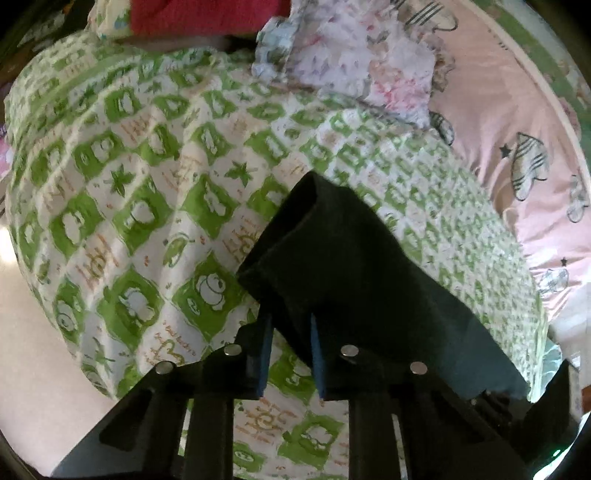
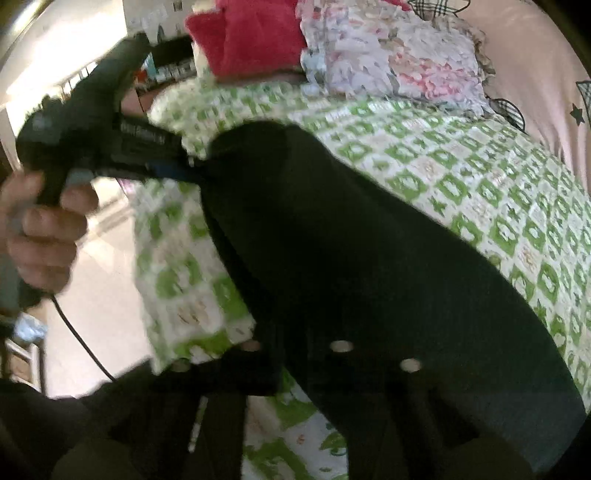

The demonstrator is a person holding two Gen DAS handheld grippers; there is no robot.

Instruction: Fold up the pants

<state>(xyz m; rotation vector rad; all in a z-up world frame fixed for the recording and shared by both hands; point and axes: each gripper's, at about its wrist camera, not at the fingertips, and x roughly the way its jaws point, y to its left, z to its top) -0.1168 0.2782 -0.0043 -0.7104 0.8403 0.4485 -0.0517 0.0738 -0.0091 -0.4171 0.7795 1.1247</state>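
Observation:
Dark pants [image 1: 332, 258] lie on a green-and-white patterned bedcover [image 1: 147, 184]. In the left wrist view my left gripper [image 1: 290, 321] is shut on one edge of them, with the cloth pinched between its blue pads [image 1: 266, 347]. The right wrist view is blurred; there the pants [image 2: 351, 240] stretch from the left gripper [image 2: 184, 171], held by a hand [image 2: 40, 236], down across my right gripper [image 2: 295, 347]. The cloth covers the right fingertips, and the jaws look shut on it.
A crumpled floral cloth [image 1: 362, 62] and a red cloth [image 1: 203, 14] lie at the far end of the bedcover. A pink printed sheet [image 1: 498, 110] spreads to the right. Pale floor [image 1: 29, 332] lies past the bed's left edge. A black cable [image 2: 74, 332] hangs below the hand.

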